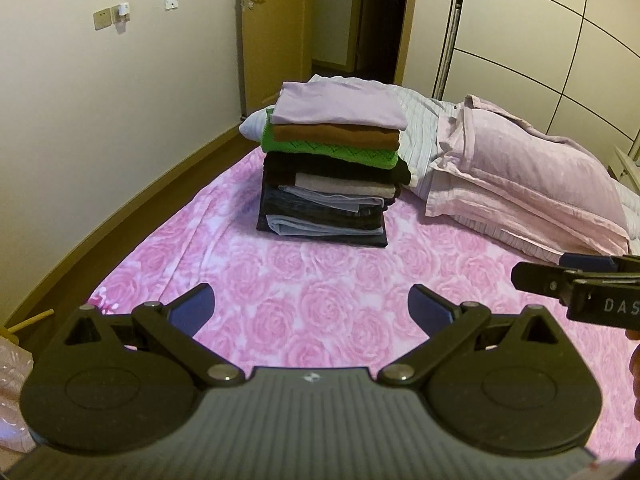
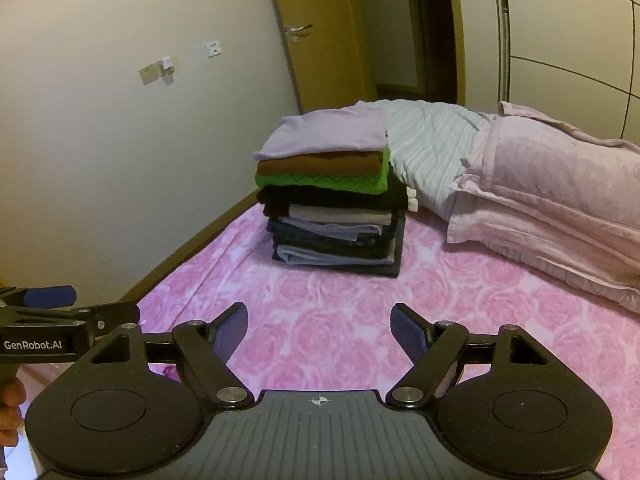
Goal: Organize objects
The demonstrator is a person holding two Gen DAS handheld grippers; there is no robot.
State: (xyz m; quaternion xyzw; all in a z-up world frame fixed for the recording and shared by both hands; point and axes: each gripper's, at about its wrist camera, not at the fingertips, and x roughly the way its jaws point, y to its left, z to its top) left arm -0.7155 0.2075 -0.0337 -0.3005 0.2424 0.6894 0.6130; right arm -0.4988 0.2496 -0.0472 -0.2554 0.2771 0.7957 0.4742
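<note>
1. I judge this to be either the very start or the close of the tidying: both of my tools hang over the bed [image 1: 240, 248] with nothing in them, and the one thing that looks sorted is the stack of folded clothes [image 1: 332, 176] straight ahead.
2. My left hand-held gripper [image 1: 310, 308] has its jaws spread wide, with only pink rose-print sheet showing between them. My right hand-held gripper [image 2: 319, 330] is likewise wide open and empty; each one shows at the edge of the other's view, so they sit side by side, near each other.
3. The stack stands well ahead of both fingertips, dead centre for the left one and a touch left of centre for the right. It rests on the sheet, with the striped quilt [image 2: 432, 148] behind it and the pink pillow [image 1: 532, 184] off to my right.
4. The pile rises upright, a lilac piece [image 2: 328, 136] on top, brown and green under it, dark items at the base. Each folded piece lies flat with its long side running across my view, folded edges facing me (the lower layers are a little ragged).
5. If more is to be done, the next move calls for reaching forward and closing on a folded edge without toppling the pile.
</note>
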